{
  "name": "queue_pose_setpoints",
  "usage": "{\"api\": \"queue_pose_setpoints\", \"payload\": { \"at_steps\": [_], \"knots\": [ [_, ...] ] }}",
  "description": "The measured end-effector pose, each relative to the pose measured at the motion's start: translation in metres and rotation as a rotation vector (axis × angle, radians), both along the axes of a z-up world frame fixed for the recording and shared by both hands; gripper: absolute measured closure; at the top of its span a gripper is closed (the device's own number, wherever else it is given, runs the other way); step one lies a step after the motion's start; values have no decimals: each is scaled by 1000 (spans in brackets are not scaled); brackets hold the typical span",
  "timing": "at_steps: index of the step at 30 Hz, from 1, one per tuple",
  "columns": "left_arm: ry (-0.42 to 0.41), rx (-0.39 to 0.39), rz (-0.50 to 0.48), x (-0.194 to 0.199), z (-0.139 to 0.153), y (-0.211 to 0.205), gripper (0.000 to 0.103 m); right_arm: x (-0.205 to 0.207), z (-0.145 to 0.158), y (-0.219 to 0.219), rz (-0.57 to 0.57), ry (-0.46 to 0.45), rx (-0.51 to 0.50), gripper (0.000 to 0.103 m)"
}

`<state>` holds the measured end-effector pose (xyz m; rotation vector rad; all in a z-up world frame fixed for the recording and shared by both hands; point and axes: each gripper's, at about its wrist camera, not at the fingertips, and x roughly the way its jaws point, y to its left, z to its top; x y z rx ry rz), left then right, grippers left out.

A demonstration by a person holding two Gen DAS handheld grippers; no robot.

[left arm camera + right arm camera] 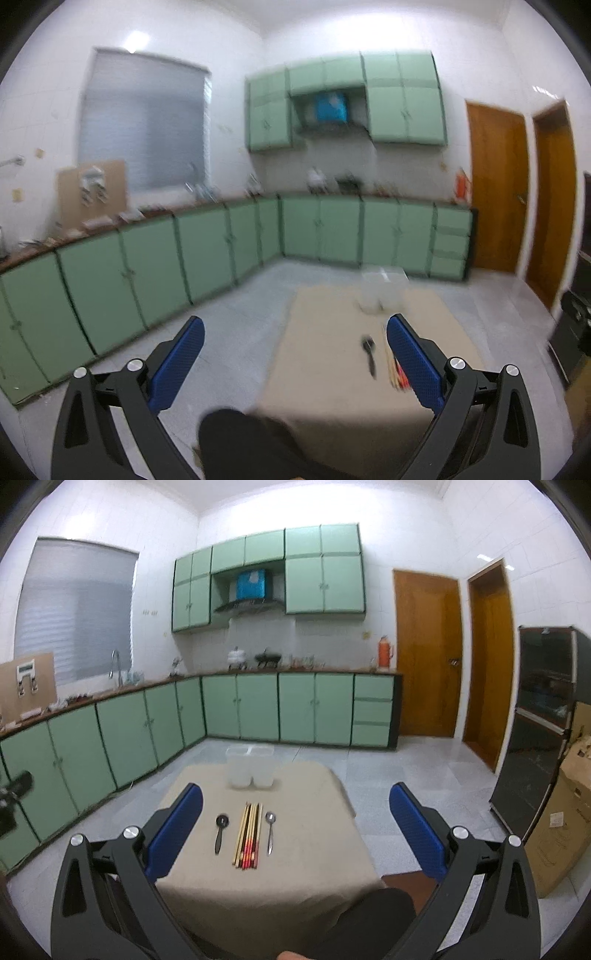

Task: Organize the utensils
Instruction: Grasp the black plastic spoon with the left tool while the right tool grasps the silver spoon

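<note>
Both the left tool (295,343) and right tool (295,812) hang spread wide and empty. Chopsticks (248,834) lie bundled between 2 spoons on the tabletop (314,867); a pinch could scatter them.

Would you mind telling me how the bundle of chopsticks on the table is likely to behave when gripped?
The chopsticks lie loose, side by side, so they would probably scatter or roll rather than lift together. They look thin and stiff, likely light. Lying flat on the cloth-covered table, they may prove hard to get under.

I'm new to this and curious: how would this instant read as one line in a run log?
left gripper: open, empty | right gripper: open, empty | black spoon, chopstick bundle, silver metal spoon: untouched on beige tablecloth | clear plastic holder: behind
</note>
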<state>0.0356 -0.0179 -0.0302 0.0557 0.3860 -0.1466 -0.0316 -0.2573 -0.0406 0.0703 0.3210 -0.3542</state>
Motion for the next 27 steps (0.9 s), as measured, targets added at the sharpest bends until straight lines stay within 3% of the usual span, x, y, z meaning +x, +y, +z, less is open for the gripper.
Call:
{"api": "queue_pose_setpoints", "payload": {
  "at_steps": [10, 14, 18, 23, 27],
  "knots": [
    [343, -29, -137, 104, -90, -36, 6, 90, -76, -30, 73, 246, 80, 6],
    [423, -8, -198, 142, -123, -60, 6, 135, -114, -39, 128, 358, 127, 39],
    [496, -55, -222, 185, -158, -75, 9, 178, -154, -45, 180, 451, 182, 56],
    [562, 0, -248, 219, -197, -97, 32, 222, -206, -49, 238, 548, 248, 66],
    [618, 17, -263, 241, -228, -115, 40, 249, -234, -55, 265, 592, 267, 69]
  ]
}}
